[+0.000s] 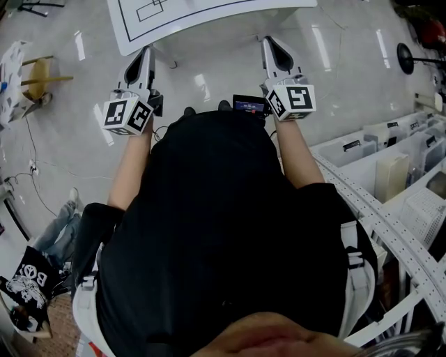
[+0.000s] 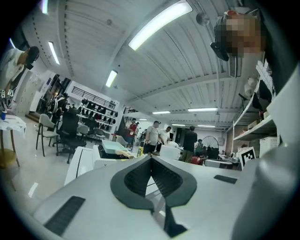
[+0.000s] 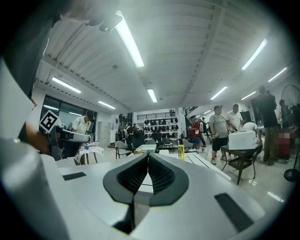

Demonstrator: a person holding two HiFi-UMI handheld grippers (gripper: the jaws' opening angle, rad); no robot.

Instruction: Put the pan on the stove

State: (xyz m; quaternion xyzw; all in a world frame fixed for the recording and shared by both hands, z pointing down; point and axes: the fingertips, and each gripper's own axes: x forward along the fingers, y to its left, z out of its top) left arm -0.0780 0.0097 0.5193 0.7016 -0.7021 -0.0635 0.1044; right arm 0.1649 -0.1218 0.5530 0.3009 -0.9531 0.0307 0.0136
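No pan or stove is seen in any view, and the white left gripper (image 1: 145,56) and right gripper (image 1: 273,47) are held closed, empty, towards the white line-marked tabletop (image 1: 223,17) at twelve o'clock, so an unopened approach could knock the pan.

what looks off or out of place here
Nothing spilled, askew or damaged. The only oddity: no pan or stove in any view. The left hand-held gripper and right hand-held gripper are shut, empty, facing a white table.
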